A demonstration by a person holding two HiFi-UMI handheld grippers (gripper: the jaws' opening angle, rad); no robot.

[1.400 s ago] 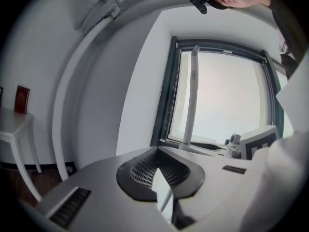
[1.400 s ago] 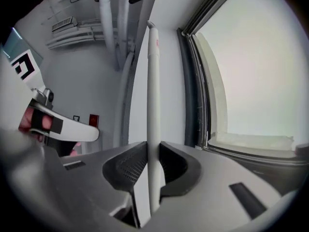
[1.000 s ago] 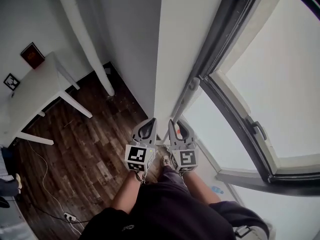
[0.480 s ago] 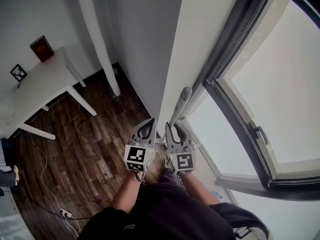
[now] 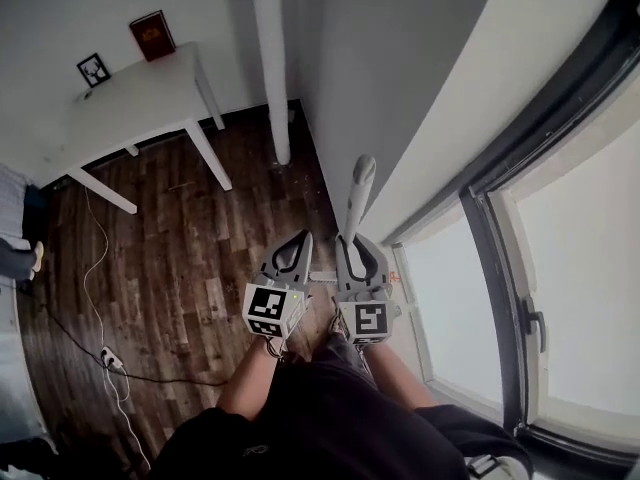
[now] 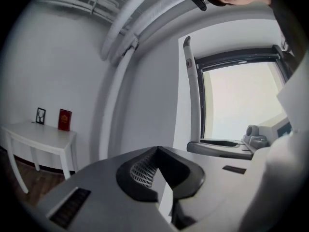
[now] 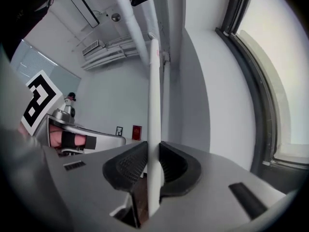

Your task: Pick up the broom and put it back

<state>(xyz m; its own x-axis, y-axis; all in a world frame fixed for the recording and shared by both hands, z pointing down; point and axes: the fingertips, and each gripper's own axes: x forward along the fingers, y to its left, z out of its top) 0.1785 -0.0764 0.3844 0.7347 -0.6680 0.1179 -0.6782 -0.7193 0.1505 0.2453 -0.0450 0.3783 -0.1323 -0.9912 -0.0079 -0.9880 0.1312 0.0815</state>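
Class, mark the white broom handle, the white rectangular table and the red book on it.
white broom handle (image 7: 154, 81), right gripper view, middle of the shaft
white rectangular table (image 5: 140, 93), head view, bare tabletop
red book (image 5: 152, 35), head view, front cover

Honestly nothing here is actually readable. The red book-like thing (image 5: 152, 35) on the white table (image 5: 130, 98) has some gold print on its front, but it's way too small to make out. Only other "signs" are black-and-white square code patterns on the left cube (image 5: 268, 310) and the right cube (image 5: 366, 319), no letters or numbers.
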